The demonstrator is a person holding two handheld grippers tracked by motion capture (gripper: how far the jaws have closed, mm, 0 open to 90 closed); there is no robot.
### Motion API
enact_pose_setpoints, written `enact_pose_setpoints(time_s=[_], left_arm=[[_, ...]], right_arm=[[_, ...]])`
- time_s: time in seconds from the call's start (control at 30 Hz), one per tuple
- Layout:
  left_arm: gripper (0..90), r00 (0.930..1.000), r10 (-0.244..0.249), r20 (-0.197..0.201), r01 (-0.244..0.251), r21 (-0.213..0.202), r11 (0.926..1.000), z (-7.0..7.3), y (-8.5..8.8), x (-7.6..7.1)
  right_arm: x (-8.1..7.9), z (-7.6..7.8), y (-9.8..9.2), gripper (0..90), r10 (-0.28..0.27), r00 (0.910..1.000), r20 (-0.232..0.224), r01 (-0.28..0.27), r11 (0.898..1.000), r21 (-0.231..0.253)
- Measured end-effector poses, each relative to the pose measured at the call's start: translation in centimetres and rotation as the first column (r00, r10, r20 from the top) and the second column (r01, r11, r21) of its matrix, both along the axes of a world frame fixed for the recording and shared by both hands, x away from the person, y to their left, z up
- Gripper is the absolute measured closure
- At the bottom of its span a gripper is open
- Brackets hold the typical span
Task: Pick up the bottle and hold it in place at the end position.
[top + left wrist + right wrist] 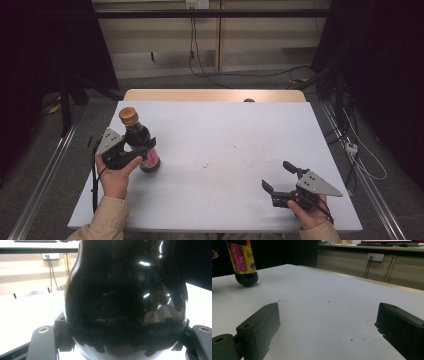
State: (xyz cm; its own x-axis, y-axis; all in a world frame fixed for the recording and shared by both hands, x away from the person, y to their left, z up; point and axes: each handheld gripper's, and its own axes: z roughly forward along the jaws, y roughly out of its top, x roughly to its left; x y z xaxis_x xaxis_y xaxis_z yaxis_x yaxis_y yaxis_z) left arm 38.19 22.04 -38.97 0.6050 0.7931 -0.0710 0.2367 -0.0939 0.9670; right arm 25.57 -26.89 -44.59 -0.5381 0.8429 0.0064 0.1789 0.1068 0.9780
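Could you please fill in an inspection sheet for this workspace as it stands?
Surface: white table top, a few small dark specks.
Job's things: dark sauce bottle, orange cap, red label, tilted.
Clutter: nothing seen.
Grippers: left gripper shut on the bottle's body; right gripper open, holding nothing, low over the table.
Cables: black cables on the floor behind; one trails from the left gripper.
Surroundings: wall sockets, dark curtains.

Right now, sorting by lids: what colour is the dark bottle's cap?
Orange-brown cap, clearest in the high view.
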Motion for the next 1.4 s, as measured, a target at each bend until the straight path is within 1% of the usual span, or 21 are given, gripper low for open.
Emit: enact_pose_setpoints(time_s=[0.03,0.07,0.1,0.13,0.2,0.23,0.27,0.37,0.4,0.43,0.5,0.6,0.63,0.73,1.07,1.2,1.23,1.27,1.33,1.37,1.4], left_arm=[[28.6,1.0,0.0,0.0,0.0,0.0,1.0,0.0,0.0,0.0],[28.6,1.0,-0.005,0.002,0.005,0.01,0.9999,0.1,-0.1,0.1],[28.6,1.0,-0.008,0.001,0.008,0.007,0.9999,0.1,-0.4,0.1],[28.6,0.9998,-0.019,0.004,0.019,0.017,0.9997,0.2,-0.6,0.3],[28.6,0.9995,-0.033,0.003,0.033,0.016,0.9993,0.3,-0.9,0.5],[28.6,0.9992,-0.039,-0.005,0.039,0.005,0.9992,0.3,-1.2,0.6],[28.6,0.9986,-0.052,-0.001,0.052,0.012,0.9986,0.4,-1.3,0.8],[28.6,0.9978,-0.066,-0.006,0.066,0.021,0.9976,0.4,-1.9,1.0],[28.6,0.9976,-0.068,-0.011,0.069,0.017,0.9975,0.4,-2.2,1.1],[28.6,0.9968,-0.079,-0.008,0.08,0.027,0.9965,0.4,-2.5,1.2],[28.6,0.9955,-0.094,-0.006,0.094,0.034,0.995,0.5,-2.9,1.4],[28.6,0.9939,-0.11,-0.002,0.11,0.035,0.9933,0.6,-3.6,1.6],[28.6,0.9926,-0.122,0.0,0.122,0.045,0.9916,0.7,-3.9,1.8],[28.6,0.99,-0.141,0.001,0.141,0.051,0.9887,0.9,-4.5,2.1],[28.6,0.9825,-0.186,-0.013,0.186,0.042,0.9816,1.2,-6.9,3.1],[28.6,0.981,-0.192,-0.027,0.193,0.034,0.9806,1.2,-7.9,3.5],[28.6,0.9796,-0.2,-0.02,0.2,0.045,0.9787,1.3,-8.1,3.6],[28.6,0.9785,-0.205,-0.018,0.206,0.044,0.9776,1.3,-8.3,3.6],[28.6,0.9764,-0.216,-0.016,0.216,0.056,0.9748,1.3,-8.6,3.8],[28.6,0.9766,-0.214,-0.018,0.215,0.05,0.9753,1.3,-8.7,3.9],[28.6,0.9756,-0.219,-0.017,0.22,0.05,0.9743,1.4,-8.9,4.0]], right_arm=[[0.0,0.0,0.0,4.5,0.0,1.0,0.0,0.0,1.0,0.0],[0.0,0.0,0.0,4.5,0.0,1.0,0.002,0.0,1.0,0.0],[0.0,0.0,0.0,4.5,0.0,1.0,0.002,0.0,1.0,0.0],[0.0,0.0,0.0,4.5,-0.002,1.0,-0.001,0.002,1.0,-0.001],[0.0,0.0,0.0,4.5,-0.002,1.0,-0.001,0.002,1.0,0.0],[0.0,0.0,0.0,4.5,-0.002,1.0,-0.001,0.002,1.0,0.0],[0.0,0.0,0.0,4.5,-0.002,1.0,0.001,0.002,1.0,-0.001],[0.0,0.0,0.0,4.5,-0.002,1.0,0.003,0.002,1.0,-0.003],[0.0,0.0,0.0,4.5,0.0,1.0,0.001,0.0,1.0,-0.003],[0.0,0.0,0.0,4.5,0.001,1.0,0.0,-0.001,1.0,-0.002],[0.0,0.0,0.0,4.5,0.002,1.0,0.001,-0.002,1.0,-0.002],[-0.1,0.0,-0.1,4.5,-0.001,1.0,0.003,0.001,1.0,-0.001],[-0.1,0.0,-0.1,4.4,-0.002,1.0,0.004,0.002,1.0,0.0],[-0.1,0.0,-0.1,4.4,-0.001,1.0,0.003,0.001,1.0,-0.001],[-0.1,0.0,-0.2,4.4,-0.007,1.0,0.001,0.007,1.0,0.004],[-0.1,0.0,-0.2,4.5,-0.005,1.0,0.002,0.005,1.0,0.004],[-0.1,0.0,-0.2,4.5,-0.005,1.0,0.002,0.005,1.0,0.004],[-0.1,0.0,-0.2,4.4,-0.005,1.0,0.002,0.005,1.0,0.006],[-0.1,0.0,-0.3,4.5,-0.005,1.0,0.002,0.005,1.0,0.004],[-0.1,0.0,-0.3,4.5,-0.006,1.0,0.001,0.006,1.0,0.003],[-0.1,0.0,-0.3,4.5,-0.007,1.0,0.001,0.007,1.0,0.004]])
